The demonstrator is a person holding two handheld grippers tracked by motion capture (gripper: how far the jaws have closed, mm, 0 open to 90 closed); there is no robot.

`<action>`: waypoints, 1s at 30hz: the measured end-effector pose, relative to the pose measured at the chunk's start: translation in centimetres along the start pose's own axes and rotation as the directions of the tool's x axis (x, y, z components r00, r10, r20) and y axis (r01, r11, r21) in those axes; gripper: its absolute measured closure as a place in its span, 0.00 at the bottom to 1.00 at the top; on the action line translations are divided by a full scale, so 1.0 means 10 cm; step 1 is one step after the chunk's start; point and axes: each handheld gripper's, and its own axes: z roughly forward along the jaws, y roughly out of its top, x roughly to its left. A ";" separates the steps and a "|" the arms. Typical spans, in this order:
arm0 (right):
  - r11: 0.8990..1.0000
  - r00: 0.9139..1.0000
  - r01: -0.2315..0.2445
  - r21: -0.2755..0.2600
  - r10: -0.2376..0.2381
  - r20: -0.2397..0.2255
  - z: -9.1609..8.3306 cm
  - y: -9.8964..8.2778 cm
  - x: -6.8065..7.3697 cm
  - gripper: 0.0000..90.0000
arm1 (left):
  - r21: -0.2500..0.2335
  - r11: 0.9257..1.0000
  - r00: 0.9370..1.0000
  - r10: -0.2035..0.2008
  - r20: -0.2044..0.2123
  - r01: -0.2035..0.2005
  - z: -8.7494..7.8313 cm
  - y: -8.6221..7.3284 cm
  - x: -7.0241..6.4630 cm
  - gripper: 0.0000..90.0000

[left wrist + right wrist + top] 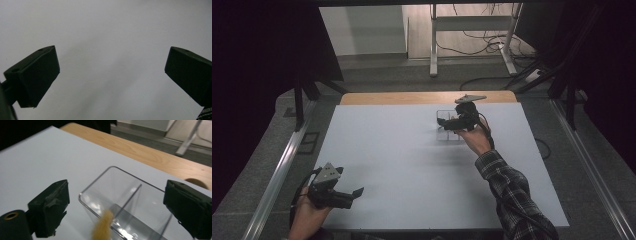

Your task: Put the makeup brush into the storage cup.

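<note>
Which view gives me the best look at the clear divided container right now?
The right gripper view: the clear divided container sits close between the open jaws, showing its rim, its inner divider and a tan fuzzy strip at the near edge. In the high view it is small and partly covered by the right gripper.

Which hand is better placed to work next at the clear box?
Right. The right gripper hangs open at the clear box, beside a tan strand. The left gripper is far away at the near edge.
</note>
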 end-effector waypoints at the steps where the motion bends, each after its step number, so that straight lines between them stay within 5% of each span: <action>1: 1.000 1.000 0.022 0.006 -0.022 0.014 0.00 0.00 0.01 0.04 | 0.000 1.000 1.000 0.001 -0.001 -0.001 0.00 0.00 0.00 0.00; 20: 0.998 0.998 0.053 0.019 -0.054 0.021 -0.12 -0.02 0.04 0.01 | -0.002 1.000 1.000 -0.002 0.007 0.002 0.01 0.00 0.00 0.00; 30: 0.997 0.998 0.068 0.027 -0.068 0.002 -0.23 -0.07 0.09 0.01 | -0.030 0.999 0.999 -0.018 0.047 0.020 0.00 0.00 0.02 0.00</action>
